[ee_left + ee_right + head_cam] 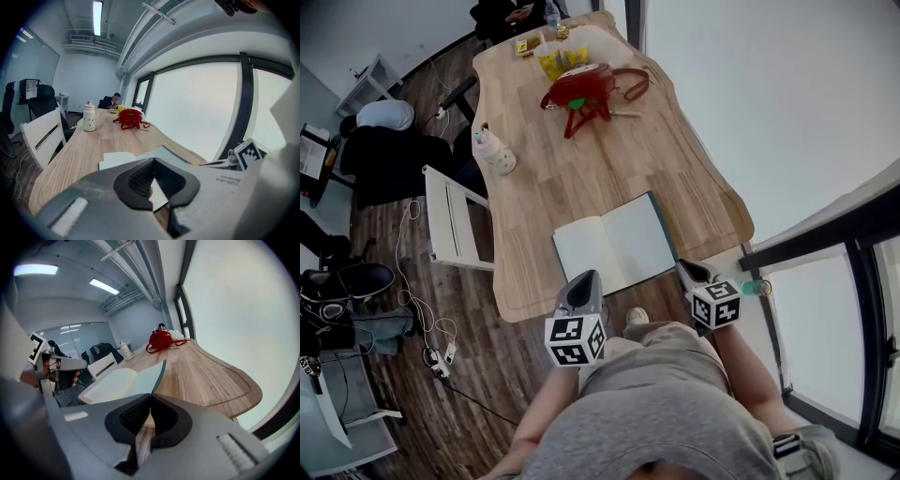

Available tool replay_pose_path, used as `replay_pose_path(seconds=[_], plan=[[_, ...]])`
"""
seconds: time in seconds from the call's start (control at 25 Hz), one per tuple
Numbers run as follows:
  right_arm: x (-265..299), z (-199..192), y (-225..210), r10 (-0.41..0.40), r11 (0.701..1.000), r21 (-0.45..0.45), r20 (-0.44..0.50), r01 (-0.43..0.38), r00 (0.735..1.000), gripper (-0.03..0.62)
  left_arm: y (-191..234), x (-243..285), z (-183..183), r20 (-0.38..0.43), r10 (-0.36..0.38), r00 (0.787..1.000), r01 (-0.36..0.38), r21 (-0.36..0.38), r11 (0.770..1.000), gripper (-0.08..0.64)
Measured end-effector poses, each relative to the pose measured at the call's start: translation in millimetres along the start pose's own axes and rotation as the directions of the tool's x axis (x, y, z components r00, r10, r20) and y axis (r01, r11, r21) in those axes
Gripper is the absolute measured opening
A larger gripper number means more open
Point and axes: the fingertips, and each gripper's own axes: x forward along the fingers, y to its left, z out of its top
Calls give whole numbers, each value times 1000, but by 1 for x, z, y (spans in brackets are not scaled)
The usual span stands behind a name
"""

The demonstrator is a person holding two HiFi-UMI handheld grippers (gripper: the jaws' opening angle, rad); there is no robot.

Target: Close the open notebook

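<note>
At the near edge of the wooden table (581, 169), the right gripper (151, 397) was clenched on the near corner of the open notebook (614, 242), whose right-hand cover stood tilted up off the wood. The left gripper (152, 160) had its jaws together just over the left page, apparently holding nothing. The book looked light, its dark green cover thin yet fairly stiff (the loose pages would likely flop), so that outer corner seemed the sensible hold. Farther off stood a white bottle (495, 150) and a red bag (578, 89).
</note>
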Motion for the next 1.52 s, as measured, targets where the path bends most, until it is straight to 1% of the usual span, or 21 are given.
replay_pose_path(seconds=[0.52,0.84,1.24,1.52], plan=[[-2,38,33,100,991,-99,52,-94,994,9,10,-7,4,27,40,999,-40,-18,999,5],[-3,52,57,189,971,-159,66,-177,980,9,16,-13,4,38,71,997,-70,-30,997,5],[-4,59,87,288,946,-182,80,-270,954,9,26,-27,0,49,109,993,-107,-49,993,5],[-4,61,106,328,932,-192,80,-308,941,9,33,-42,-5,57,139,989,-135,-65,989,5]])
